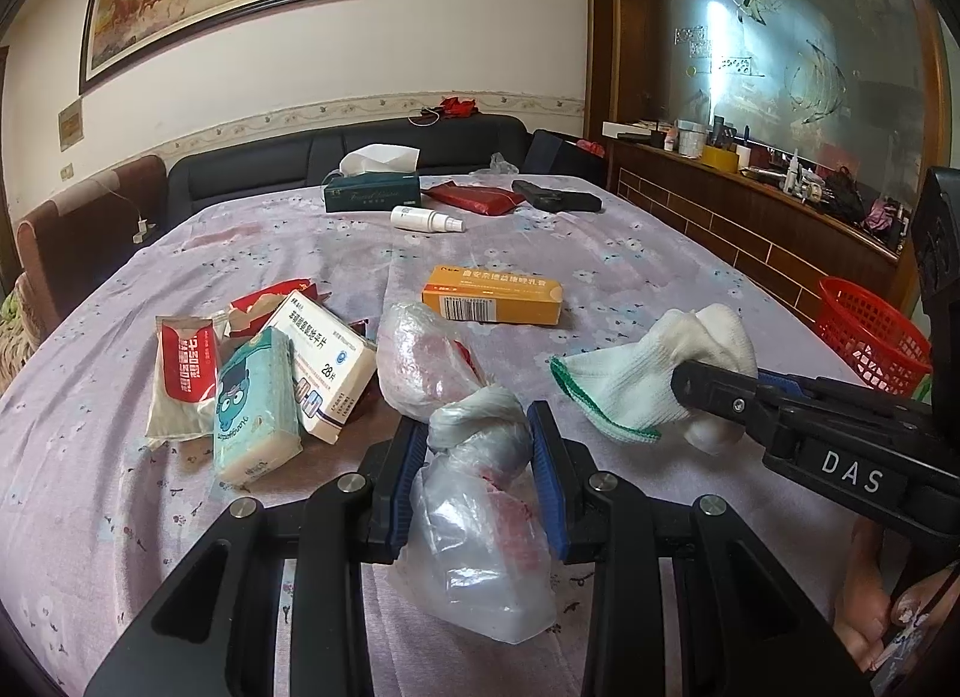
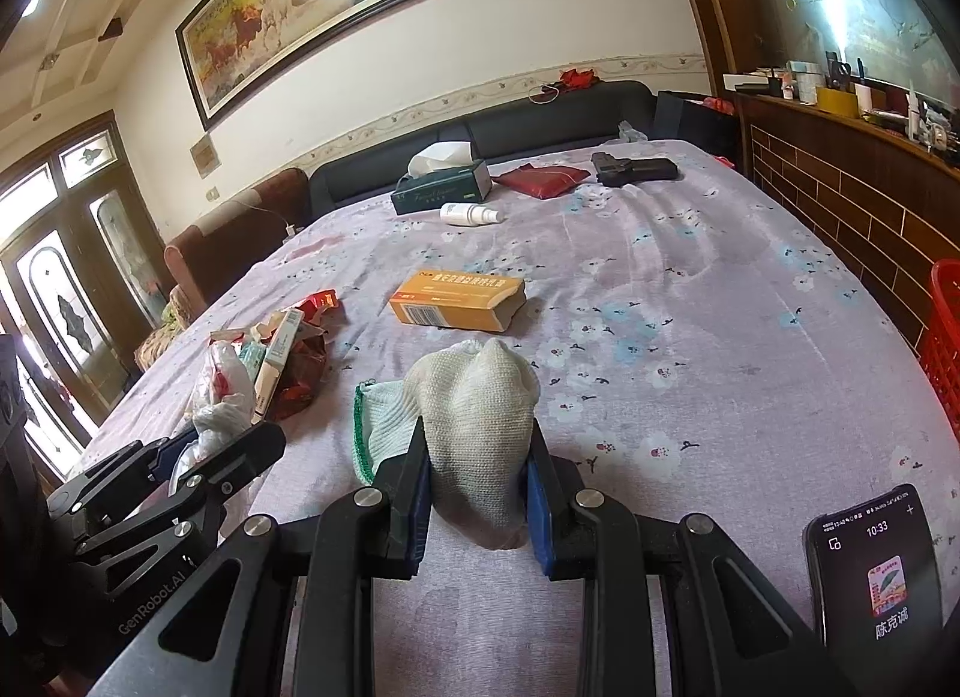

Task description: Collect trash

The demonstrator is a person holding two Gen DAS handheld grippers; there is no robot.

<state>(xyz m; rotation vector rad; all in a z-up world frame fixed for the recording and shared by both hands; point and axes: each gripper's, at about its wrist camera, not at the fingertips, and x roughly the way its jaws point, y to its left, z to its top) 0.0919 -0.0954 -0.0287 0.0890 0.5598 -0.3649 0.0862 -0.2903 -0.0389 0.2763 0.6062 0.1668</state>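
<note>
My left gripper (image 1: 477, 427) is shut on the twisted neck of a clear plastic bag (image 1: 480, 547) that rests on the flowered bedsheet (image 1: 630, 271). My right gripper (image 2: 478, 433) is shut on a white knit glove with a green cuff (image 2: 474, 397), held just above the sheet. In the left wrist view the glove (image 1: 648, 373) hangs from the right gripper (image 1: 687, 385) to the right of the bag. To the left lies a pile of trash: a white medicine box (image 1: 324, 355), a teal tissue pack (image 1: 255, 403), a red-and-white sachet (image 1: 183, 373) and torn red wrappers (image 2: 306, 361).
An orange box (image 1: 492, 295) lies mid-bed. Far back are a green tissue box (image 1: 372, 190), a white spray bottle (image 1: 426, 219), a red pouch (image 1: 474, 198) and a black object (image 1: 555, 196). A red basket (image 1: 870, 337) stands at the right edge. A phone (image 2: 876, 565) is at lower right.
</note>
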